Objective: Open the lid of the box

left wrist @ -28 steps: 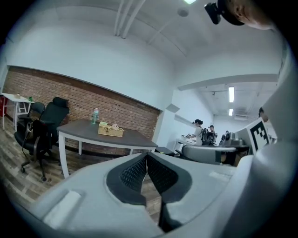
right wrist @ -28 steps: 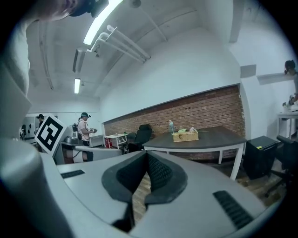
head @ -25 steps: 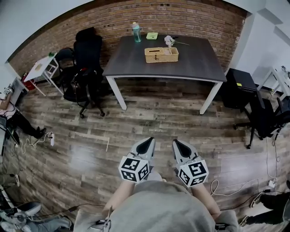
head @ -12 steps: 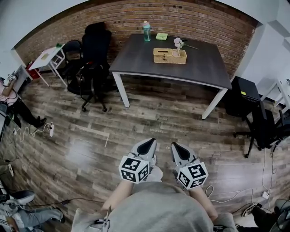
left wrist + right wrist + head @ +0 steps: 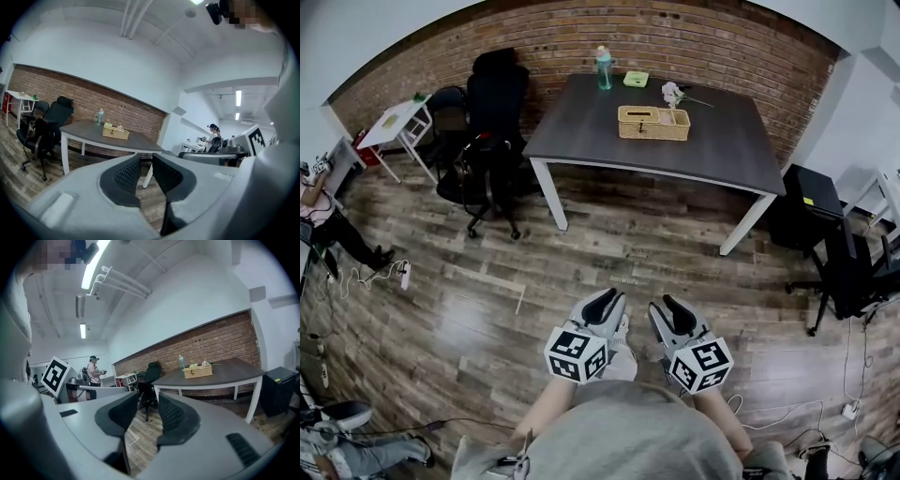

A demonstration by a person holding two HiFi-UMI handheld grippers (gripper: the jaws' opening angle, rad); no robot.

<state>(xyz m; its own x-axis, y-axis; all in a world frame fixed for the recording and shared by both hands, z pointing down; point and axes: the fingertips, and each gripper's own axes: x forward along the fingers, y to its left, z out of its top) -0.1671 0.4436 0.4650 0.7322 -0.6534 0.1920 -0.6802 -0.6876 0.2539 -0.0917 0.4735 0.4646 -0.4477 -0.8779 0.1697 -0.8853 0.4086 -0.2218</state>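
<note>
a: how far along is the box [image 5: 653, 123]?

b: not begun, by my reading. it sits in the upper middle of the frame on the dark surface [image 5: 722, 145]. its lid [image 5: 649, 113] looks flat and shut, and it is well apart from both tools.

a: and the tools?

b: both at the bottom centre of the frame, over the wooden floor [image 5: 487, 309]. the left tool [image 5: 602, 302] has its jaws slightly apart; they have just been opening, with nothing between them. the right tool [image 5: 668, 307] is spread wider, has also just been opening, and is likewise empty.

a: so what's left?

b: everything, i'd say: get close to the surface, reach the box, take hold of the lid and lift it.
</note>
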